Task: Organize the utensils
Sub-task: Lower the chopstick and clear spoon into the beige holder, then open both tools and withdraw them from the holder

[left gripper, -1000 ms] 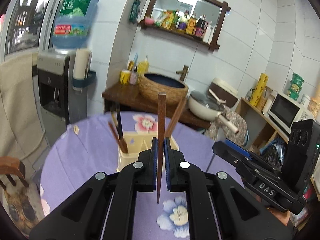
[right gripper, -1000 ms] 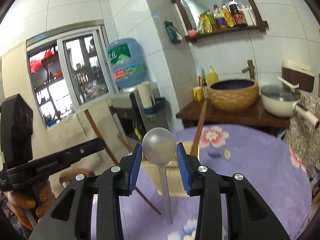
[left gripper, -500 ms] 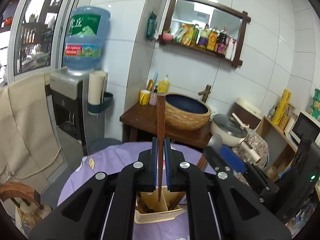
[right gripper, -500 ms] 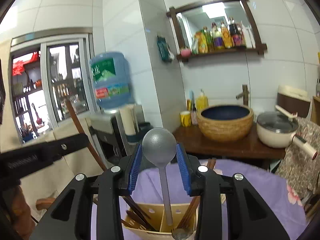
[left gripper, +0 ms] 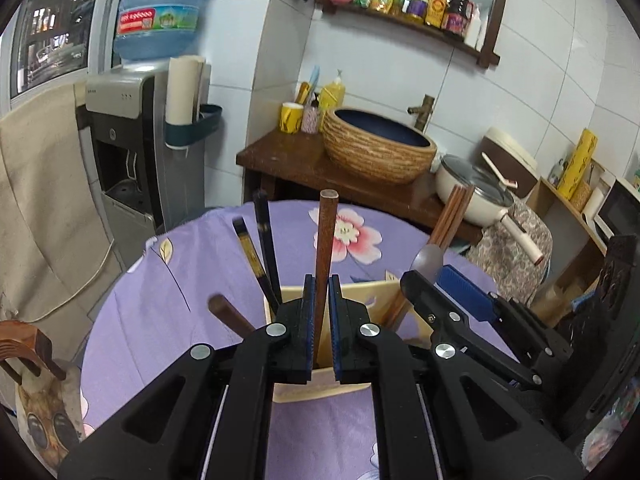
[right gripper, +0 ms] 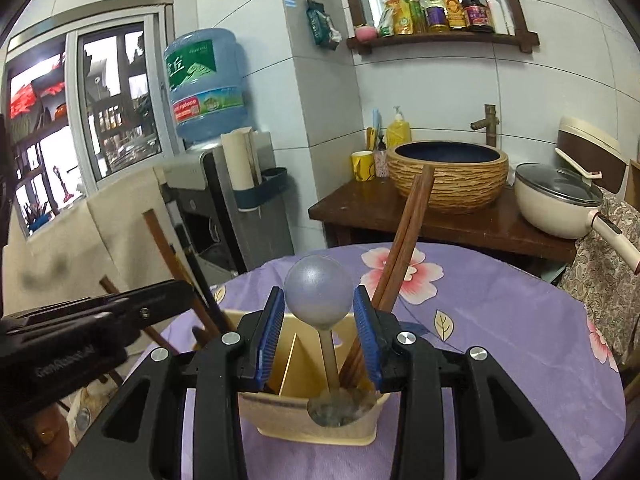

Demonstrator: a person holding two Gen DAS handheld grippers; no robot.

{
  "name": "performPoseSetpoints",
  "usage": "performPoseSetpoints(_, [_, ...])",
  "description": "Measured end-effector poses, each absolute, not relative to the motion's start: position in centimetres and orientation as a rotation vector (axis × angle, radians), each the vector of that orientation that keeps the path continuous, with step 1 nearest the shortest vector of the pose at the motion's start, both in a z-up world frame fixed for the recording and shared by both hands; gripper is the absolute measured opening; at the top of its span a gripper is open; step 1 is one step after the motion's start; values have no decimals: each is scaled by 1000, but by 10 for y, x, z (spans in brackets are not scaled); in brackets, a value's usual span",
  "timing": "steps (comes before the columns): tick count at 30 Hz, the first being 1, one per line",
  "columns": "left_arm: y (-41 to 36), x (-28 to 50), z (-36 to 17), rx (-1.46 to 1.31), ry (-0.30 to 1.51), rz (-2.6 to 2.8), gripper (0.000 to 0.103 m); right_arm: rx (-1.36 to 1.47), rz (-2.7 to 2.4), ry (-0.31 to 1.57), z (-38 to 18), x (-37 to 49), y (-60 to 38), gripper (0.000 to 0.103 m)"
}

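Note:
A beige utensil holder [left gripper: 376, 292] [right gripper: 320, 416] stands on the purple flowered tablecloth. My left gripper [left gripper: 320, 292] is shut on a brown chopstick [left gripper: 326, 236] that stands upright with its lower end inside the holder. Black chopsticks [left gripper: 264, 256] and brown chopsticks [left gripper: 452, 216] lean in the holder. My right gripper [right gripper: 319, 312] is shut on a grey spoon [right gripper: 318, 296], bowl end up, its handle down in the holder beside two brown chopsticks [right gripper: 404, 240]. The right gripper also shows in the left wrist view [left gripper: 436, 280].
The round table [right gripper: 500, 320] carries the holder. Behind it is a wooden stand with a woven basin [left gripper: 378, 152], a pot [left gripper: 472, 196] and a water dispenser [left gripper: 132, 140]. A wooden chair back [left gripper: 24, 348] is at the left.
Both grippers have come down over the holder. The chopstick's and the spoon's lower ends now sit inside it.

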State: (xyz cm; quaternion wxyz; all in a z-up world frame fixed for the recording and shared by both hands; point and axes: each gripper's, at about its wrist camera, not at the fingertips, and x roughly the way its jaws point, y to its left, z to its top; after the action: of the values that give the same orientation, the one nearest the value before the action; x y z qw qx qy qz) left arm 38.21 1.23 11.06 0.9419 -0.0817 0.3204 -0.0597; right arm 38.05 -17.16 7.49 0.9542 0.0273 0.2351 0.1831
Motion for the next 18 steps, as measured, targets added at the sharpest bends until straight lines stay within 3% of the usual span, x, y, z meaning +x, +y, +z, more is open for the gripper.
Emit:
performPoseSetpoints(7, [13,357,118,-134,605,-116,8,18,355,396,87,356,-189,48])
performPoseSetpoints(8, [14,347,120,-126,593,-121,14,17,356,379,91,350,-193,50])
performPoseSetpoints(10, [18,327,123,-128,557,-137,41,20,353,342,97,333,-205,60])
performPoseSetpoints(11, [23,310,124,-138,519,-141,62,24,350,332,99,325,-211,63])
performPoseSetpoints(12, [27,299,124,-144,494,-136,71,27,352,325,100,316,-215,67])
performPoseSetpoints(14, [33,278,121,-143,465,-116,72,24,363,324,98,298,-223,72])
performPoseSetpoints(18, [42,236,102,-123,419,-74,93,-24,376,310,85,256,-230,83])
